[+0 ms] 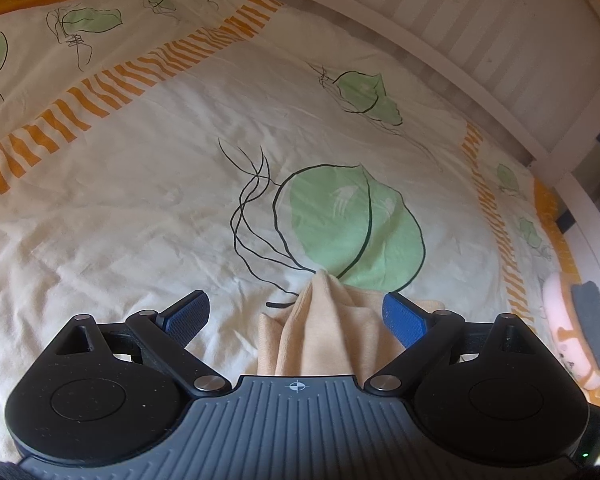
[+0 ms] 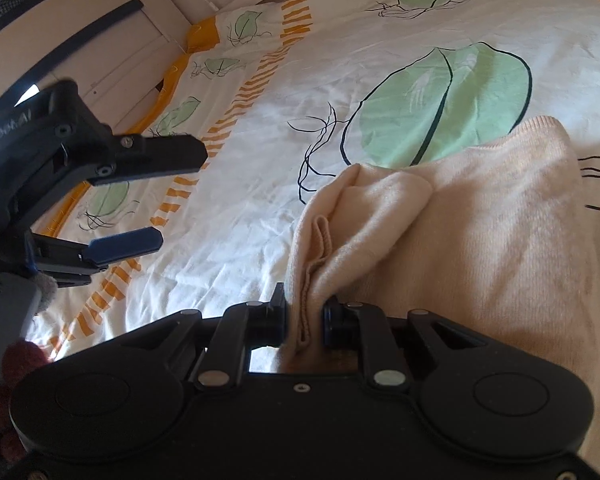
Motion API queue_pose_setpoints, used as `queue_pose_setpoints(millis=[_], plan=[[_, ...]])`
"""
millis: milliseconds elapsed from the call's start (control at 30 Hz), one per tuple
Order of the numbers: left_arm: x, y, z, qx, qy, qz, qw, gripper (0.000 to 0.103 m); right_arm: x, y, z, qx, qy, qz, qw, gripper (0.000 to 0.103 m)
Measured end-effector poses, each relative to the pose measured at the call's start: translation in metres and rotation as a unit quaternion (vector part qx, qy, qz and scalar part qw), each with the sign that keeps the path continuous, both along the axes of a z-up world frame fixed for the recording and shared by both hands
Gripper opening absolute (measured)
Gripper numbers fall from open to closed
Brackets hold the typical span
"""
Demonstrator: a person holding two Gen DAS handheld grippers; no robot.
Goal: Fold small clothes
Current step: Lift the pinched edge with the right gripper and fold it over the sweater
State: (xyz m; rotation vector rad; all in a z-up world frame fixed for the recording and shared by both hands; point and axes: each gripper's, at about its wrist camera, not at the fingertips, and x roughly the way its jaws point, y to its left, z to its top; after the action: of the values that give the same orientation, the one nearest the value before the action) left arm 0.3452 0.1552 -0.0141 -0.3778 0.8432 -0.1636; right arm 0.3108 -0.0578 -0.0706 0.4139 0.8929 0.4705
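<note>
Here the right gripper (image 2: 306,316) clenches the peach garment (image 2: 480,240), its edge hidden; left gripper (image 1: 296,314) spread.

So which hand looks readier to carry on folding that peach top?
The right. Its tool is already shut on a bunched edge of the peach garment. The left tool is open, with the cloth between its fingers but not gripped.
</note>
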Motion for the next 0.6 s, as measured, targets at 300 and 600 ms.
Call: queue_pose_setpoints(millis=[300, 600], plan=[[0.000, 0.001, 0.000, 0.006, 0.001, 0.000, 1.0000, 0.094, -0.020, 0.009, 0.012, 0.009, -0.042, 0.057, 0.997, 0.049], [0.002, 0.002, -0.002, 0.011, 0.006, 0.001, 0.9999, 0.094, -0.056, -0.037, 0.042, 0.069, -0.109, 0.030, 0.991, 0.048]])
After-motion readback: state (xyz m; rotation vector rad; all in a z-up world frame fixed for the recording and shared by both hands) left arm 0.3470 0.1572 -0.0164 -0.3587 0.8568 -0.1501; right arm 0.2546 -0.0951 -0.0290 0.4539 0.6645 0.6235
